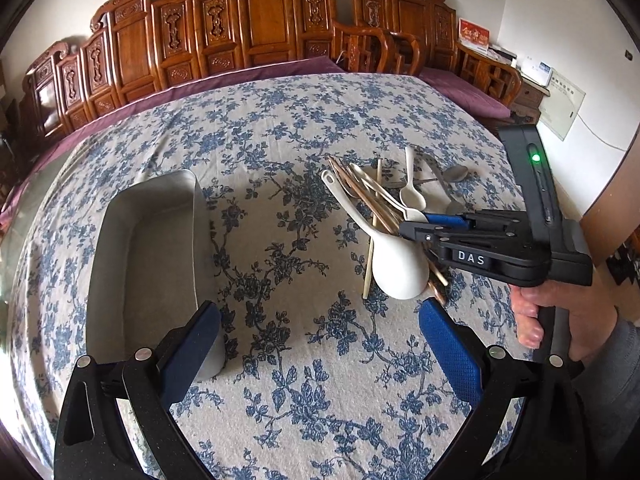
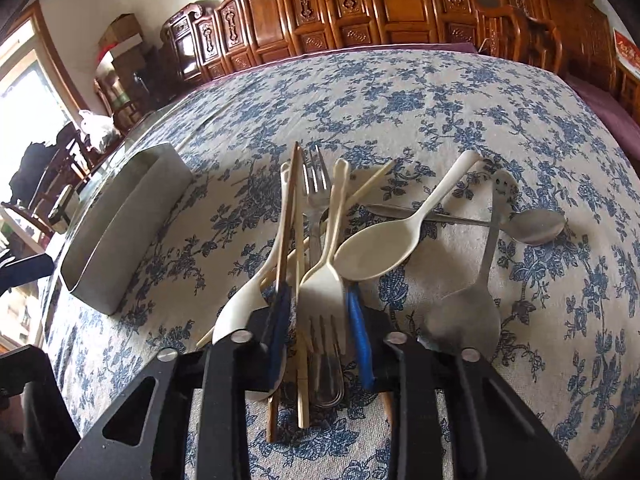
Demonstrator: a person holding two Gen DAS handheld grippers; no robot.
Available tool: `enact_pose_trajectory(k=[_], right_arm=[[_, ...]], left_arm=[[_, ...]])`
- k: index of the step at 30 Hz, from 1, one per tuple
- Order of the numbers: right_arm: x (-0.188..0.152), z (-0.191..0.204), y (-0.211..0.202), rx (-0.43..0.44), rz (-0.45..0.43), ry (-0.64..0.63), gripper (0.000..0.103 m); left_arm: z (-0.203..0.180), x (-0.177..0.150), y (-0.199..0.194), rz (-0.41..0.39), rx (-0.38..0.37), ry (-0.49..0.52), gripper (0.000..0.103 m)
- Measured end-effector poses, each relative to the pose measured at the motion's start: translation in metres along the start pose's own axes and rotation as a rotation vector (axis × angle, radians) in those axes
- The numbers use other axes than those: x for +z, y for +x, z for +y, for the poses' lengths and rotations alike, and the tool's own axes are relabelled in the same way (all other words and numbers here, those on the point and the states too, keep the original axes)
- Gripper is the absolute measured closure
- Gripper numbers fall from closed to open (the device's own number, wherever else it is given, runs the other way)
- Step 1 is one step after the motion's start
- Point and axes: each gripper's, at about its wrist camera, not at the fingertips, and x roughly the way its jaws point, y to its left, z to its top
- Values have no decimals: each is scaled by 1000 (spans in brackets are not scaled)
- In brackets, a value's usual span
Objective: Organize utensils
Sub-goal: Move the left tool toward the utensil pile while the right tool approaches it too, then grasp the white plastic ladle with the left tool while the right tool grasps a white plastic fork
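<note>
Where the utensils lie heaped at the middle of the right wrist view, the right gripper (image 2: 320, 320) has its blue pads narrowed around the cream plastic fork (image 2: 323, 304), a few chopsticks (image 2: 294, 216) and a steel fork (image 2: 318, 200) between them; whether the pads already press I cannot tell. These pieces are light, stiff and smooth, so they will likely slide on one another, and a bundle taken at its middle would probably hold better than one taken near the ends. A cream spoon (image 2: 376, 248) and two steel spoons (image 2: 536, 226) lie to the right of the pads, outside them. The left gripper (image 1: 320, 344), at the bottom of its own view, has its fingers wide apart with nothing between them, just beside the metal tray (image 1: 148, 248) at left, which looks empty. All rests on a blue floral tablecloth (image 1: 280, 128), soft and likely to give a little. Carved wooden chairs (image 1: 256, 20) line the wall along the top of the frame.
</note>
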Motion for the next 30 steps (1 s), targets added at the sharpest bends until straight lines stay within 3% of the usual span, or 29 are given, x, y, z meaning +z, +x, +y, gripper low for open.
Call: enact_pose_trajectory(k=[11,18,20,22,25,30], right_arm=[[2,0,-36,28,-56,-43,80],[-8,-9,-15,-21,34,-67,80],[-7,-12,-15,-15,34,-53,76],[-5,-15,-19,5,18,-31,65],[-2,-18,-28,47,-8,-7,65],[-1,-23,-29,44,-9,25,65]], left_arm=[[-17,2,24,25,6,-3,7],[-27,2,38,48,27,10,7],[-27,2,40,51,32,11,7],[-27,2,40,53,38,13,7],[-26,1,41,56,41,11,7],[-26,1,43,61,44,10,7]])
